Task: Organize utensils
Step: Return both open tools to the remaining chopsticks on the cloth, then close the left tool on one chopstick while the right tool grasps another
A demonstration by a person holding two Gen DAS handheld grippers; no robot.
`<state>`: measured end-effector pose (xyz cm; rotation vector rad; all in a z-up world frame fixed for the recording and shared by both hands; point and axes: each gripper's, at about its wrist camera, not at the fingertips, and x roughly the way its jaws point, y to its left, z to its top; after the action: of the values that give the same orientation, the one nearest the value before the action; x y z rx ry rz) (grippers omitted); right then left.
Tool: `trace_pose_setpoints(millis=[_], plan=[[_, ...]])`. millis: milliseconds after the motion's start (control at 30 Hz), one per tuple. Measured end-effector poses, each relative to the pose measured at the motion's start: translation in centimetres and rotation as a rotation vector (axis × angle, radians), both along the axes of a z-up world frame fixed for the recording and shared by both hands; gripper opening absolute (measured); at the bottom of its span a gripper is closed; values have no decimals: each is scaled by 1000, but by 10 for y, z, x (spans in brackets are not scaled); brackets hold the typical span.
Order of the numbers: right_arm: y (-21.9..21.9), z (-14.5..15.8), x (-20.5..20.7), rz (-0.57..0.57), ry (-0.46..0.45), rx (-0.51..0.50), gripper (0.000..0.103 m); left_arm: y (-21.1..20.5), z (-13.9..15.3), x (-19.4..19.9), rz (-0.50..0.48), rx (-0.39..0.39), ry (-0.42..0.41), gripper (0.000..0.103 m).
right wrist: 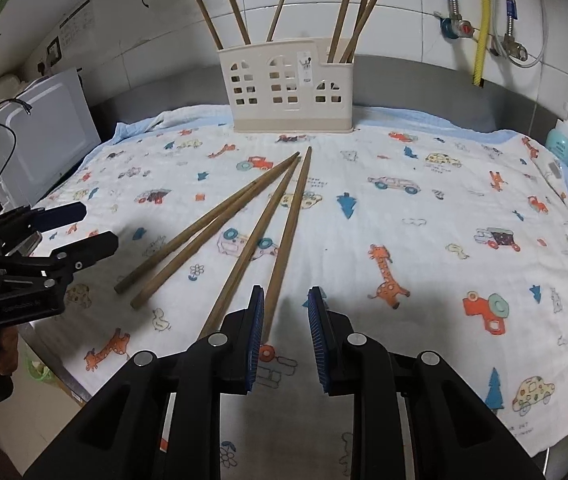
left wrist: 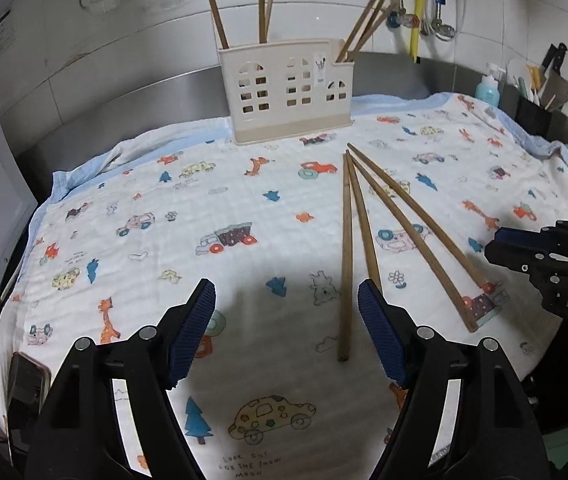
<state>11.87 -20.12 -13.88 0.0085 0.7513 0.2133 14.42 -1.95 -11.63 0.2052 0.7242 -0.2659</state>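
Four loose chopsticks (left wrist: 348, 248) (right wrist: 244, 224) lay on printed cloth (left wrist: 204, 208) (right wrist: 423, 240), fanned out, far tips bunched near holder, near ends spread apart toward 6 o'clock. Far tips pointed to 12 o'clock, just short of holder base.

Beige utensil holder (left wrist: 287, 92) (right wrist: 289, 88) stood upright at 12 o'clock on far cloth edge. Held six chopsticks: three in left/middle part, three leaning together in lower right compartment.

Left gripper (left wrist: 285, 332) (right wrist: 84, 228) hovered above cloth, jaws wide apart, nothing between pads; leftmost loose chopstick's near end seen in the gap, second one passed behind right pad.

Right gripper (right wrist: 285, 336) (left wrist: 495, 246) hovered low, jaws moderately parted, nothing gripped; rightmost chopstick's near end sat just inside left pad, contact unclear.

Microwave (right wrist: 44, 148) at 9 o'clock. Blue bottle (left wrist: 487, 90) (right wrist: 561, 136) at 2 o'clock. Knives (left wrist: 555, 76) beyond bottle. Tiled wall (left wrist: 124, 40) with fruit stickers behind.
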Motion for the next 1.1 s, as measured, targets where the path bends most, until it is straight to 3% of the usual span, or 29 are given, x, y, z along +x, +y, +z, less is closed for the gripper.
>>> trace_pose_setpoints(millis=[433, 1000, 1100], plan=[[4, -8, 9, 12, 25, 21, 22, -9, -18, 14, 4, 26, 54, 73], [14, -16, 18, 1, 49, -9, 13, -11, -22, 15, -27, -1, 65, 73], [14, -17, 18, -2, 46, -22, 9, -11, -22, 16, -40, -11, 76, 65]])
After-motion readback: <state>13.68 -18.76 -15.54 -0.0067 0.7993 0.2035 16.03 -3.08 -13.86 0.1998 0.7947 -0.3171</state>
